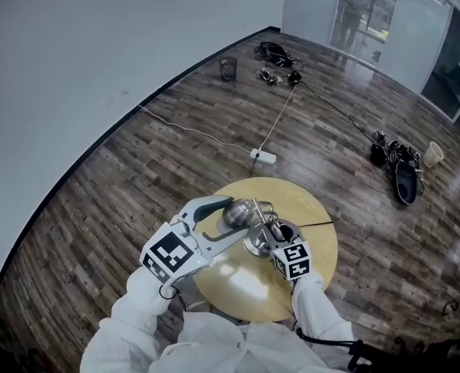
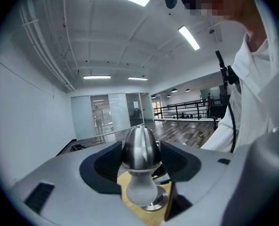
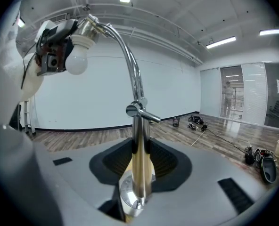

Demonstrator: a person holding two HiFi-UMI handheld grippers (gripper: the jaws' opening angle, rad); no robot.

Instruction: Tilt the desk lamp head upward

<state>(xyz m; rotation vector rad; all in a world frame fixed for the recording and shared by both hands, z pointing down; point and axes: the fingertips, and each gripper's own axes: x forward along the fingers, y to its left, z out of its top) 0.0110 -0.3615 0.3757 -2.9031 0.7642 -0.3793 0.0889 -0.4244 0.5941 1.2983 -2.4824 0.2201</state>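
A chrome desk lamp stands on the round yellow table (image 1: 230, 290). Its egg-shaped head (image 1: 235, 211) (image 2: 139, 147) carries a white bulb (image 2: 139, 192) (image 3: 77, 60) and sits between the dark pads of my left gripper (image 1: 230, 219) (image 2: 139, 160), which is shut on it. In the right gripper view the head (image 3: 86, 26) is held high at the upper left, at the end of the curved neck. My right gripper (image 1: 281, 236) (image 3: 140, 160) is shut on the upright post (image 3: 140, 168), just above the round base (image 3: 129, 195) (image 1: 256, 246).
The table's rim lies close to me, with wooden floor all around. A white power strip (image 1: 263, 156) with cables lies beyond the table. A small bin (image 1: 228, 68) and bags (image 1: 273, 52) stand by the far wall. Shoes (image 1: 403, 173) and a cup (image 1: 432, 154) lie at right.
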